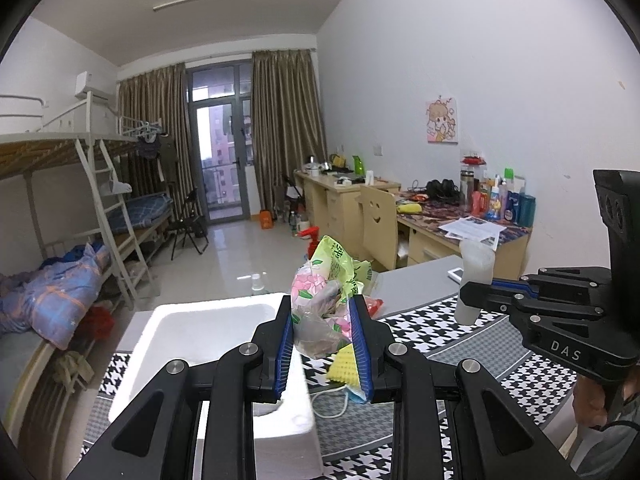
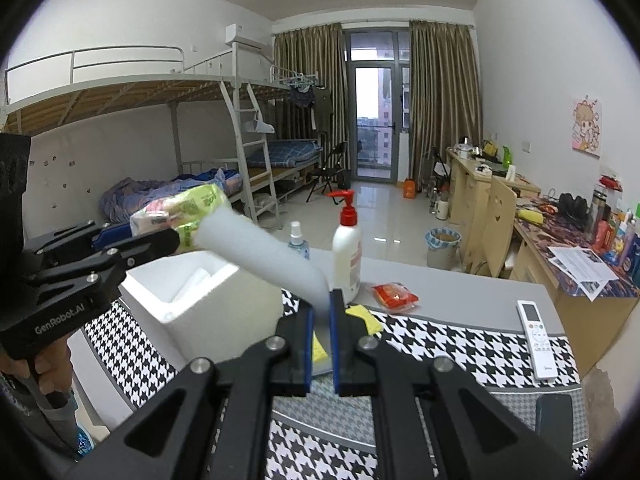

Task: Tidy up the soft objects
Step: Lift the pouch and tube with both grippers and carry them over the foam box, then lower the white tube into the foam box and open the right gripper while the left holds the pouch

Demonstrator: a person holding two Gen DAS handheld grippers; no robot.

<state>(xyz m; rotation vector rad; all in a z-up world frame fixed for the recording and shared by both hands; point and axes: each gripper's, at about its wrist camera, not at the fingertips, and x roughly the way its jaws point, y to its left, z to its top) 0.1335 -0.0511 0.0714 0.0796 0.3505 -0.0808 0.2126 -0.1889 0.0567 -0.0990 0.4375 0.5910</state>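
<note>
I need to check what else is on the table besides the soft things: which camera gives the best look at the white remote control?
The right wrist view: the remote control lies whole and unobstructed on the houndstooth mat. The left wrist view shows only a small white corner of it behind the foam piece.

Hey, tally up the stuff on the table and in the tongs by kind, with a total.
Tissue packs: 1
Foam pieces: 1
Sponges: 1
Bottles: 2
Red packets: 1
Remotes: 1
Foam boxes: 1
Total: 8
</note>
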